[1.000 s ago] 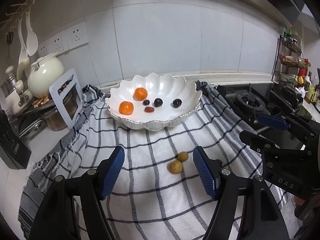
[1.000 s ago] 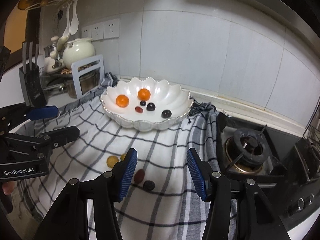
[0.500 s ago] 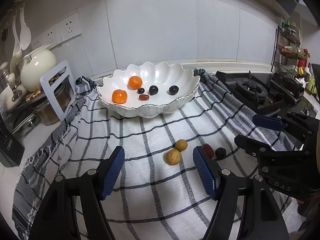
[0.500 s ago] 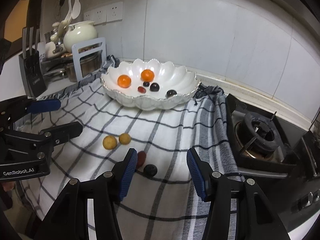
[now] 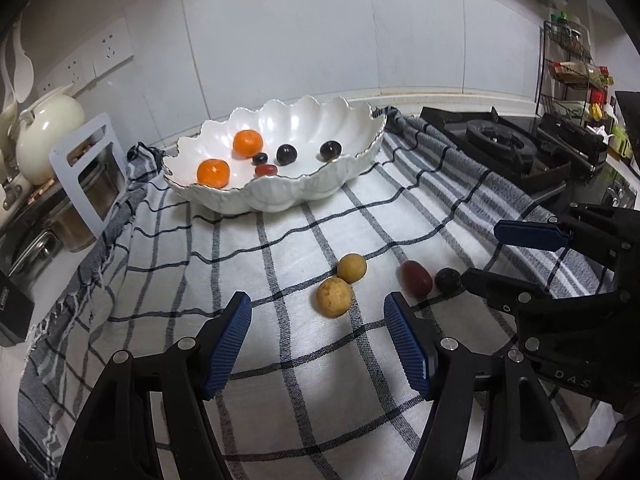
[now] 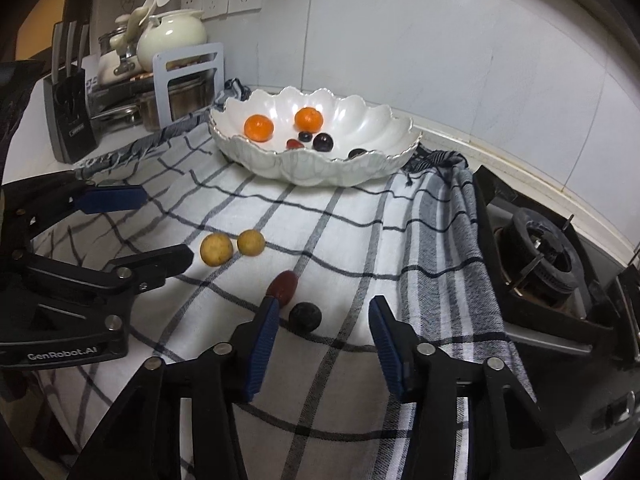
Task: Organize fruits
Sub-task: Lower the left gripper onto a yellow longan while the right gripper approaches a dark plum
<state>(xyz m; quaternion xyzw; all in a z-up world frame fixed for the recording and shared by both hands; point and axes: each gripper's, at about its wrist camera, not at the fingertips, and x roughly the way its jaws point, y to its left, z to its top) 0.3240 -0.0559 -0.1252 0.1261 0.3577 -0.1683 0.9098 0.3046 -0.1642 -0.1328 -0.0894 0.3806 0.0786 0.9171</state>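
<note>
The left gripper [image 5: 318, 344], black with ribbed blue pads, is closing with nothing between its jaws; the larger tan, rough-skinned round fruit [image 5: 335, 297] lies on the cloth just ahead of the gap, touching a smaller tan round fruit [image 5: 351, 267] behind it. The right gripper [image 6: 322, 342] is also closing, unclenched on anything; a small dark purple round fruit [image 6: 305, 317] sits on the cloth just ahead of its gap, close to the left pad, and an oval dark red fruit [image 6: 283, 288] lies just beyond that pad's tip. All four rest on a white cloth with black checks and grey striped edges [image 5: 248, 264]. Farther back on it stands a white scalloped ceramic bowl [image 5: 280, 196] holding two oranges [image 5: 213, 171], dark round fruits and a red one. A black gas stove [image 6: 536, 252] lies to the right
</note>
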